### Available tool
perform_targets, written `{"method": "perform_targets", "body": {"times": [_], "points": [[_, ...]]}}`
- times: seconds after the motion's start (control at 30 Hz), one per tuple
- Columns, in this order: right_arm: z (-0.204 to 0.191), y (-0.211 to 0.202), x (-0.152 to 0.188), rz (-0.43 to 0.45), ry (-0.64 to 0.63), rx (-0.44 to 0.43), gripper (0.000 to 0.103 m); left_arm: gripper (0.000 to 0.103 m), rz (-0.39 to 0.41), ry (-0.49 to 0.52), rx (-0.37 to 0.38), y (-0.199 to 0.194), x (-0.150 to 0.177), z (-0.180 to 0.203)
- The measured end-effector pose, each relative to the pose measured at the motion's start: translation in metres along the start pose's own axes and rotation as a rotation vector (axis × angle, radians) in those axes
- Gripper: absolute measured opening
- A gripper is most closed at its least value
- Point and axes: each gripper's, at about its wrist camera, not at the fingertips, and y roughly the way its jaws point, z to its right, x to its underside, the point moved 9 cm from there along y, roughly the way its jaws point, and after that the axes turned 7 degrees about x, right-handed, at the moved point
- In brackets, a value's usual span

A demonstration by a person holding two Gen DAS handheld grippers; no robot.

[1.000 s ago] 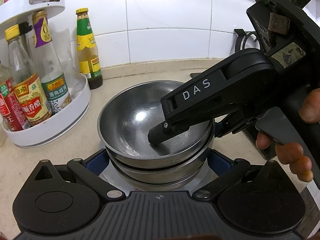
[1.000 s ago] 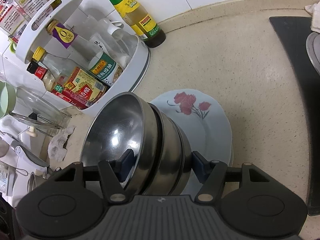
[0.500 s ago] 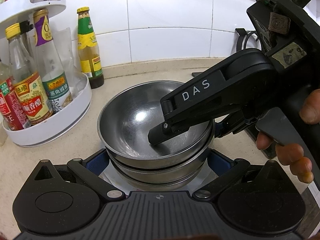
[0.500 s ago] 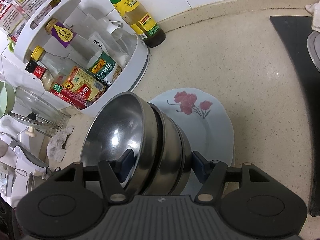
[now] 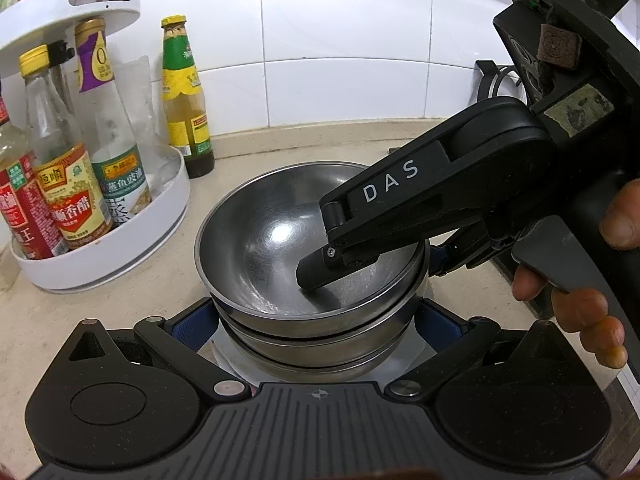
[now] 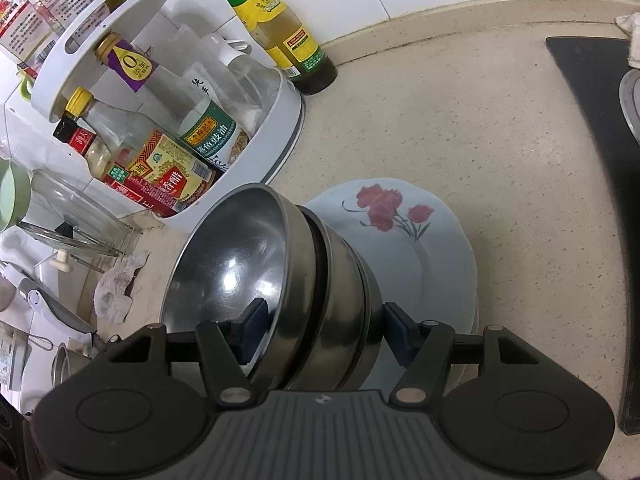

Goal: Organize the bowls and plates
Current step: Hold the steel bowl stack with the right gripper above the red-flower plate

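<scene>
Three nested steel bowls [image 5: 272,240] stand on a white plate with red flowers [image 6: 400,216] on the beige counter. My right gripper [image 6: 326,326] is shut on the stack's wall, one pad inside the top bowl [image 6: 224,264] and the other against the outside of the bottom bowl. In the left wrist view it [image 5: 372,268] reaches in from the right, held by a person's hand [image 5: 580,308]. My left gripper [image 5: 318,320] stands wide open around the foot of the stack, its blue pads [image 5: 192,320] close beside the lower bowls.
A white two-tier rack of sauce bottles [image 5: 168,216] stands just left of the bowls. A green-labelled bottle [image 5: 184,100] stands by the tiled wall. A black hob [image 6: 592,160] lies to the right. A glass lid [image 6: 68,216] and a crumpled cloth [image 6: 116,284] lie left.
</scene>
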Motion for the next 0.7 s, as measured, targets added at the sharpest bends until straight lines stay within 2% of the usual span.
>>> {"method": "perform_targets", "body": {"times": [0.7], "points": [[0.0008,0.0001,-0.0017,0.004,-0.012,0.009,0.059,0.103,0.01,-0.006,-0.009,-0.0003,-0.0027,0.0015]]}}
